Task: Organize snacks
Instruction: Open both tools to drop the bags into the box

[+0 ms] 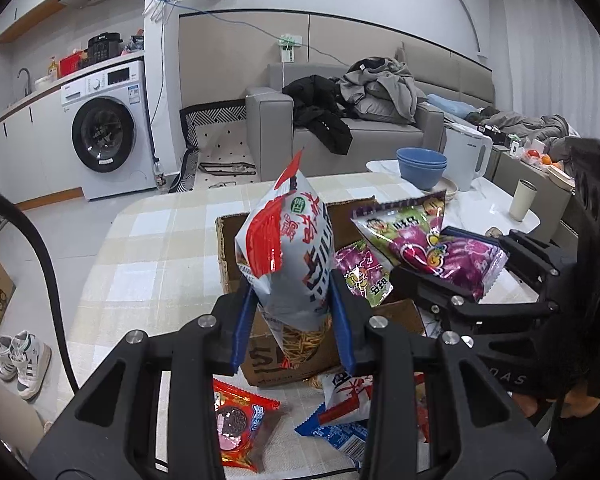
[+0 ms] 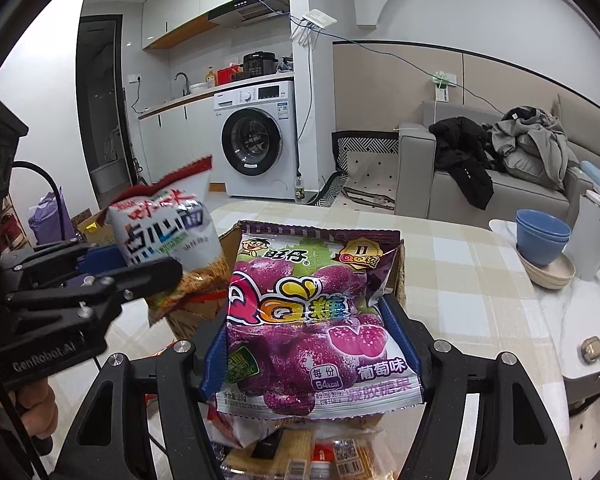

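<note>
From the left wrist view, the left gripper (image 1: 294, 312) is clamped on the lower part of a white bag (image 1: 290, 256), which stands upright between the blue fingers (image 1: 242, 328), just above the near edge of the box (image 1: 228, 248). It looks light and puffy, crisp sticks showing through its clear bottom, so I'd judge it crushable; a hold low on the body, as here, seems safe if kept gentle. To the right of the box's middle, the right gripper (image 1: 466, 268) carries a purple bag (image 1: 432, 246) over the opening, and a second purple packet (image 1: 362, 270) already lies inside the box. In front of the box, on the checked cloth, lie a red packet (image 1: 242, 424) and a blue packet (image 1: 340, 428).

From the right wrist view, the right gripper (image 2: 312, 344) is closed across the purple bag (image 2: 312, 320), one finger at each side edge around its middle, the bag flat and facing up just short of the box (image 2: 398, 276). This gummy bag is soft, slick foil, likely to slide if the squeeze eases. Left of the box, the left gripper (image 2: 140, 268) holds the white bag (image 2: 168, 236) tilted.
</note>
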